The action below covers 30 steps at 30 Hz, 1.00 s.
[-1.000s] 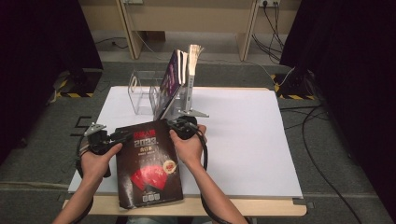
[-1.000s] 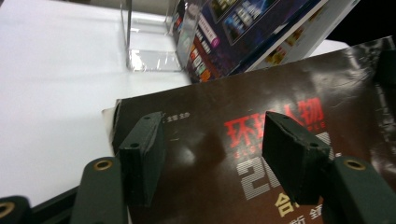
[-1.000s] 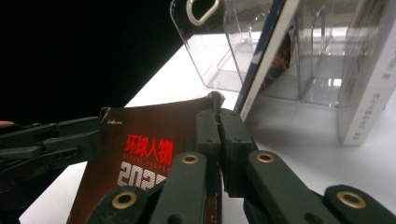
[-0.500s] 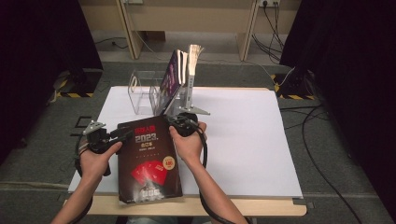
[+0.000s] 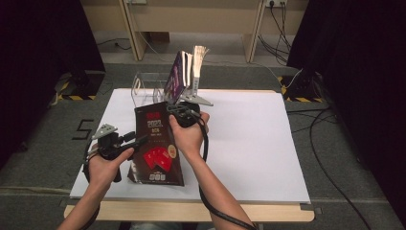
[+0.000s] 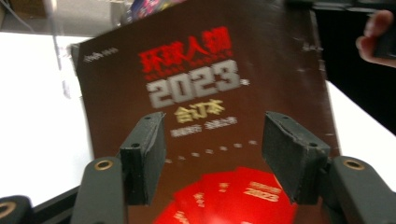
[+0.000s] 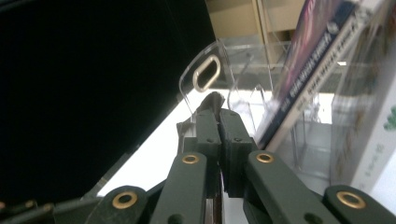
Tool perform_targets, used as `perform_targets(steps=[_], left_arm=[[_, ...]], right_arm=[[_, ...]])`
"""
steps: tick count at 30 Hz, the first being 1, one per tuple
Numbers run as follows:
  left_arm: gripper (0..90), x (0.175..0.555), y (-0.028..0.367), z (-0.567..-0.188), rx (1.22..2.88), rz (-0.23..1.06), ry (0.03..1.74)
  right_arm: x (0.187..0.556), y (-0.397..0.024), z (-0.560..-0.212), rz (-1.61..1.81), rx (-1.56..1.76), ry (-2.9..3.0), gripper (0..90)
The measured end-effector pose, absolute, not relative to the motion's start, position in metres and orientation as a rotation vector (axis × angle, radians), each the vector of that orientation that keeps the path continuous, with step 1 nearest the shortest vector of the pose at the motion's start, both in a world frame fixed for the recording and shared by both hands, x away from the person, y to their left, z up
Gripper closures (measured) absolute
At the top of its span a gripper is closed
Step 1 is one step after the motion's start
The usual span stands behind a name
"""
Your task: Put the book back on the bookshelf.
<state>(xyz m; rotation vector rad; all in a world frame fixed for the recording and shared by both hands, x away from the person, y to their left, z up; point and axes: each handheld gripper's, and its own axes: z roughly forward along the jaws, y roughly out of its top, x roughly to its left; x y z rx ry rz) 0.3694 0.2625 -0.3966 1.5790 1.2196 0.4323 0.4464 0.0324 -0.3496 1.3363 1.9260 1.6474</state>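
On the white sheet that covers the desk (image 5: pixel 249 143), a dark brown magazine with red cards and "2023" printed on its cover (image 5: pixel 155 143) stands tilted up off the surface, its lower edge near the front of the sheet and its top edge raised toward the rack behind it. The right tongs (image 5: pixel 178 113) are pinched fully together on the magazine's upper right corner; in the right gripper view the two black jaws meet with the dark edge of the cover caught between them (image 7: pixel 215 122). The left tongs (image 5: pixel 139 140) sit at the magazine's left edge with their jaws spread wide; in the left gripper view the two pads (image 6: pixel 145 154) stand well apart in front of the cover, and whether they press on it cannot be told. Behind the magazine, at the far edge of the white sheet, is a clear plastic file rack with an oval handle hole (image 5: pixel 143 88). In it a purple-covered book (image 5: pixel 176 79) leans to one side, and just beside that a pale book with a white spine (image 5: pixel 197 64) stands nearly upright. The purple book's spine (image 7: pixel 308 60) rises close to the right tongs in the right gripper view.
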Motion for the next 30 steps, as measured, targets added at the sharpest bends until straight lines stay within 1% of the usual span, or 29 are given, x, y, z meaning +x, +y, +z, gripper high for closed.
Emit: perform_targets(steps=[14,18,25,30], left_arm=[[33.7,0.377,0.224,-0.383,1.583,0.466,1.159],[32.5,0.378,0.219,-0.379,1.585,0.48,1.152],[27.6,0.381,0.209,-0.378,1.59,0.497,1.158],[26.7,0.387,0.204,-0.382,1.607,0.517,1.171]], right_arm=[[0.443,0.048,-0.336,1.684,1.325,1.835,88.0],[0.444,0.05,-0.335,1.687,1.32,1.832,88.0],[0.443,0.052,-0.336,1.681,1.322,1.834,88.0],[0.442,0.053,-0.336,1.677,1.317,1.833,88.0]])
